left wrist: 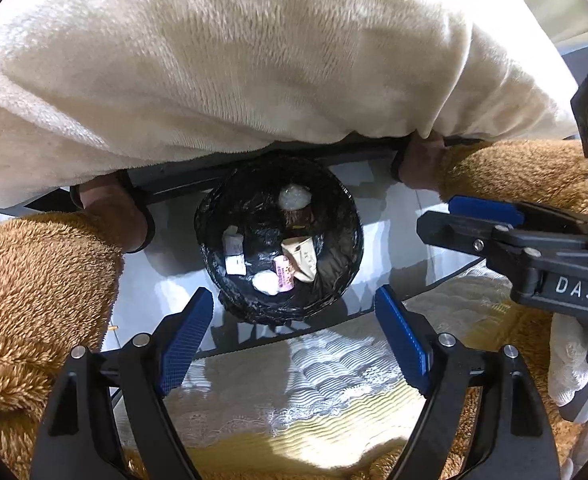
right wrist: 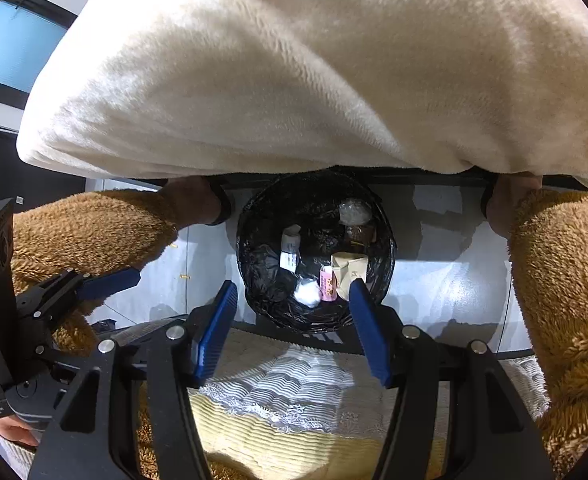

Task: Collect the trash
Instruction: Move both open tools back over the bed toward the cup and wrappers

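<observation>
- Two grippers hang over a round bin (left wrist: 278, 240) lined with crinkled, glossy black plastic, standing on a pale floor (left wrist: 393, 208) just beyond a bed edge.
- Several scraps lie inside the bin: a white crumpled wad (left wrist: 266, 282), a pink printed wrapper (left wrist: 282, 276), a beige folded carton (left wrist: 303, 258), white paper slips (left wrist: 234, 256) and a clear plastic ball (left wrist: 294, 196) at the far side.
- Left gripper (left wrist: 294, 320): ribbed blue pads spread wide, jaws empty, touching nothing.
- Right gripper (right wrist: 292, 320): jaws parted less widely, also empty.
- Near both lies what looks like a ridged, lace-trimmed bedspread (right wrist: 294, 392), cream and yellow.
- Fuzzy brown trouser legs (right wrist: 565, 280) flank the bin; a cream fleece top (right wrist: 294, 80) overhangs it.
</observation>
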Tool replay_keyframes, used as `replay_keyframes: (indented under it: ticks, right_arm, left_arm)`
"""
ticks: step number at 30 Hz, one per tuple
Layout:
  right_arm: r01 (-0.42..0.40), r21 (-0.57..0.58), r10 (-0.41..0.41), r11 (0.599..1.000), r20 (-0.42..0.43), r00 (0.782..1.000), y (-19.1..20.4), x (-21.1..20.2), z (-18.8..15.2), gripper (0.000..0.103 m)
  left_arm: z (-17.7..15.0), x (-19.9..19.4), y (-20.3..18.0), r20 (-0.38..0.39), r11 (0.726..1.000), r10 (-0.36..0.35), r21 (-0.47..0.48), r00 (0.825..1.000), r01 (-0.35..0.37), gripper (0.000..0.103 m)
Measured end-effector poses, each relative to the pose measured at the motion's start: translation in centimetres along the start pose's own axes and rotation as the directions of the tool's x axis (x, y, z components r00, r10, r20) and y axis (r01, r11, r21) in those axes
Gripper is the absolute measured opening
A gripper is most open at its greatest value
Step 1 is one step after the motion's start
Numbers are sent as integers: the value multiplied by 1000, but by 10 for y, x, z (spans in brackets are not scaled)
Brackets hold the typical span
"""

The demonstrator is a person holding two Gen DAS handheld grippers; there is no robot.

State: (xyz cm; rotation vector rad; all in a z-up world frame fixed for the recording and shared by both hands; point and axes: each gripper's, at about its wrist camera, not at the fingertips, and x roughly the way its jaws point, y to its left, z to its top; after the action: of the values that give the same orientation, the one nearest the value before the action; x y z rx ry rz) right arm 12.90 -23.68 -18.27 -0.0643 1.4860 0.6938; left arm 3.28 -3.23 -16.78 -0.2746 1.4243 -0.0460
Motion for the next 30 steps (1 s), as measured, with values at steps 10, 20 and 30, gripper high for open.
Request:
replay_keyframes:
  ticks: [10, 20, 30]
  right_arm:
    - [-56, -53, 63, 997, 142, 988, 2, -35, -14, 59]
    - [-81, -232, 177, 969, 434, 883, 16, -104, -37, 59]
    - [-30, -273, 171, 962, 510, 843, 14, -126, 4, 59]
  left_arm:
    - [-4, -30, 0, 108, 1000, -30, 5, 994, 30, 81]
    - [-6, -92, -10, 387, 993, -81, 111, 918, 41, 81]
    - [36, -141, 0, 546, 992, -59, 129, 836, -14, 81]
